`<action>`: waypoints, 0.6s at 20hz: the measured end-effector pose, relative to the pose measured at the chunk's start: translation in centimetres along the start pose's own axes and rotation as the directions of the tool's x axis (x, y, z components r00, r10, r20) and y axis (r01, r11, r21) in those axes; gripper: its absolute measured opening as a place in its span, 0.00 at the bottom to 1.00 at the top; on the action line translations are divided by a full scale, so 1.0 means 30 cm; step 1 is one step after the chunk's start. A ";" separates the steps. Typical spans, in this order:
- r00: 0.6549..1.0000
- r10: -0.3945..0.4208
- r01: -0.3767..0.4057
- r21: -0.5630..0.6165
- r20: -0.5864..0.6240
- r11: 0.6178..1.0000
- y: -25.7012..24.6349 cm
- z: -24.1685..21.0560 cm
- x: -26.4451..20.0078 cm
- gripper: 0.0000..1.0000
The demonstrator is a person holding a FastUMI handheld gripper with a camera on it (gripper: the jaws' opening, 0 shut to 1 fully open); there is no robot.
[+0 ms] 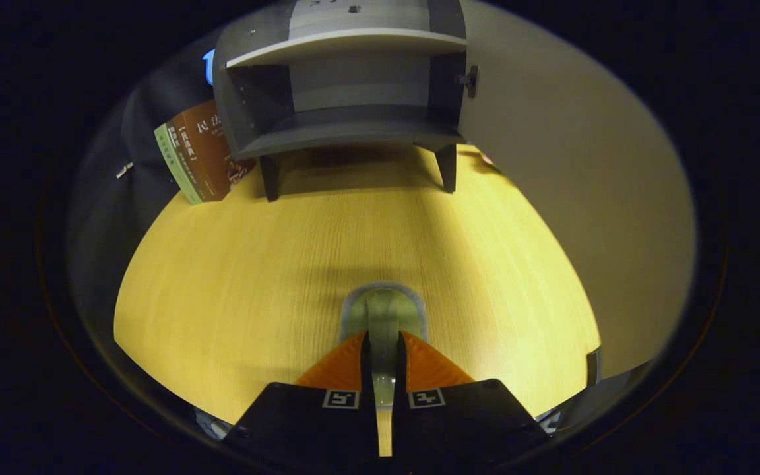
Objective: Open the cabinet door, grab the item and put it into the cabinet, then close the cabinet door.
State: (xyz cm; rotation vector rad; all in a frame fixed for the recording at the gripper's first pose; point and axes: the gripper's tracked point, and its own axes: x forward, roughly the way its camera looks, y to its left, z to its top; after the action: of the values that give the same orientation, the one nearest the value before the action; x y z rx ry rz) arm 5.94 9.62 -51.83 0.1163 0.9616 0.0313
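A small grey cabinet (347, 132) on short legs stands at the far side of the wooden table (254, 264), well beyond my fingers. Its pale door (571, 198) is swung wide open to the right, showing one inner shelf (347, 45) and a bare lower compartment. My gripper (383, 338) is shut on a clear, glass-like item with a grey rim (383, 307). Both fingers pinch a thin part of it, and its rounded end sticks out just ahead of the fingertips, low over the table.
A brown and green book (198, 158) leans upright against the cabinet's left side. A small metal fitting (471, 80) sits where the door meets the cabinet. A dark object (593, 366) stands at the table's near right edge.
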 end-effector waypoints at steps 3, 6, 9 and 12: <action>0.997 0.018 -0.017 -0.023 0.075 1.000 0.002 0.130 -0.126 0.12; 0.988 0.043 -0.039 -0.031 0.151 0.999 0.033 0.274 -0.253 0.12; 0.972 0.064 -0.056 -0.038 0.225 0.998 0.046 0.421 -0.375 0.12; 0.950 0.081 -0.070 -0.049 0.301 0.996 0.081 0.583 -0.484 0.12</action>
State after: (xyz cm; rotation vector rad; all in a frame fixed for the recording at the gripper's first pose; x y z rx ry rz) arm 12.04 9.41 -29.79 0.1196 0.6490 0.0994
